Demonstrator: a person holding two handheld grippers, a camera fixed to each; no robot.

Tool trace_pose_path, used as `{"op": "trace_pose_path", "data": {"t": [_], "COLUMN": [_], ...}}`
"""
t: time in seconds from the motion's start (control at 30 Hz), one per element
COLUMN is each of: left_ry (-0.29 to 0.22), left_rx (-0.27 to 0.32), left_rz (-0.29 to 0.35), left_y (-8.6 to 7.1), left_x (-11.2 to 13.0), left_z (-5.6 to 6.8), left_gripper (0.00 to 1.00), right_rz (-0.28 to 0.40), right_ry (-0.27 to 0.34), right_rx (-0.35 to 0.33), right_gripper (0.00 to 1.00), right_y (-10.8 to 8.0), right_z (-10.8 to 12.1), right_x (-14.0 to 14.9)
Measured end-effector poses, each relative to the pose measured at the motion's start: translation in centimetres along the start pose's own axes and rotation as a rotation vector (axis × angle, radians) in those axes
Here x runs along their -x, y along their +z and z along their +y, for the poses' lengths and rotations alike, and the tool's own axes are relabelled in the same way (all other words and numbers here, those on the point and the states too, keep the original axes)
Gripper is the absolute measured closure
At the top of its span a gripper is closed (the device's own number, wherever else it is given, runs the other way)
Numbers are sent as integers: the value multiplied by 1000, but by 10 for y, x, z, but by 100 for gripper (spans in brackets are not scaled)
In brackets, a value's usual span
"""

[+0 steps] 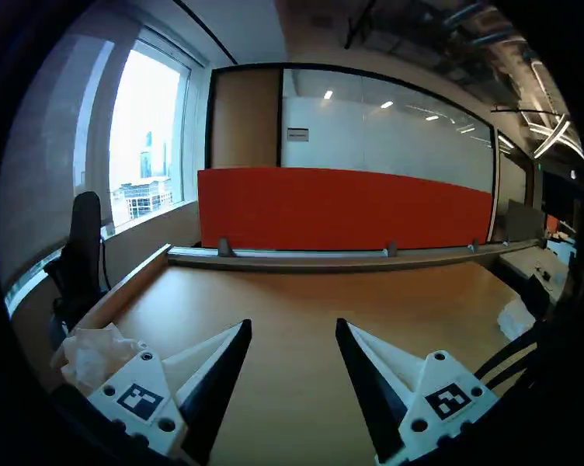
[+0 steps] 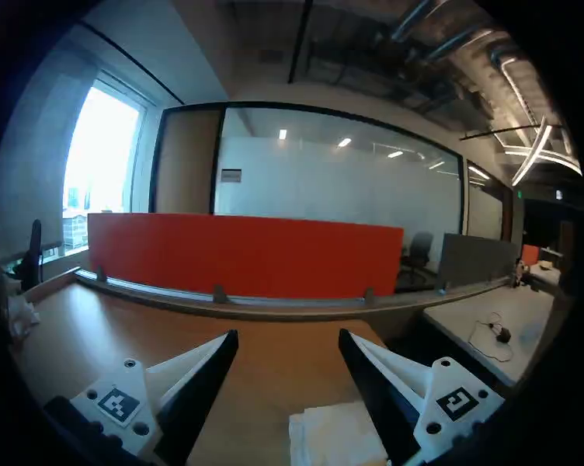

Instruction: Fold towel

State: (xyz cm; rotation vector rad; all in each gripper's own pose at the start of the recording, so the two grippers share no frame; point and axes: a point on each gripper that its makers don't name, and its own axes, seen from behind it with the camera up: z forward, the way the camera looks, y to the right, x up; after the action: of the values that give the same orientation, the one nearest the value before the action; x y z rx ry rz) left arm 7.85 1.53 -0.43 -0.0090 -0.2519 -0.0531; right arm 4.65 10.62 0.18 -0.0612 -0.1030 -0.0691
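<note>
"Where was the towel?"
"The white towel (image 2: pixel 332 436) lay folded on the wooden counter (image 2: pixel 276 373), between the fingers of the right tool (image 2: pixel 288 332)."
"Were the tools closed?"
"No. The right tool and the left tool (image 1: pixel 293 322) were both open, holding nothing."

Left gripper (image 1: pixel 292 326) hovered with fingers spread over wooden desk (image 1: pixel 292 291), crumpled white cloth (image 1: pixel 94 353) lay near desk's left edge, orange divider (image 1: pixel 338 210) stood behind.

wooden desk (image 1: pixel 307 311) with folded white towel (image 2: pixel 335 435), crumpled cloth (image 1: pixel 94 353) at its edge
</note>
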Motion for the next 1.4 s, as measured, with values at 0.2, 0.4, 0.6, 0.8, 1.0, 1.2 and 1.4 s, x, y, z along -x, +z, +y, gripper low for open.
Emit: {"op": "trace_pose_path", "data": {"t": [0.2, 0.4, 0.6, 0.8, 1.0, 1.2, 1.4], "left_ry": [-23, -21, -36, -39, -41, -25, 6], "left_rx": [-7, -11, -9, -16, -27, -23, -31], "left_rz": [43, 77, 98, 115, 129, 128, 151], "left_y": [5, 8, 10, 10, 10, 10, 6], "left_x": [-18, -30, -38, -44, -48, -48, -53], "left_z": [-8, -13, -17, -25, -32, -33, -34], "left_gripper": [21, 20, 20, 21, 21, 21, 21], "right_rz": [2, 23, 46, 55, 42, 49, 62], "right_ry": [-1, -1, 12, 11, 15, 11, 13], "right_rx": [-34, -63, -95, -106, -110, -104, -110], "right_gripper": [0, 0, 0, 0, 0, 0, 0], "right_y": [1, 4, 8, 10, 12, 12, 10], "right_z": [-28, -60, -96, -125, -139, -146, -155], "right_x": [-8, -21, -37, -42, -43, -48, -55]}}
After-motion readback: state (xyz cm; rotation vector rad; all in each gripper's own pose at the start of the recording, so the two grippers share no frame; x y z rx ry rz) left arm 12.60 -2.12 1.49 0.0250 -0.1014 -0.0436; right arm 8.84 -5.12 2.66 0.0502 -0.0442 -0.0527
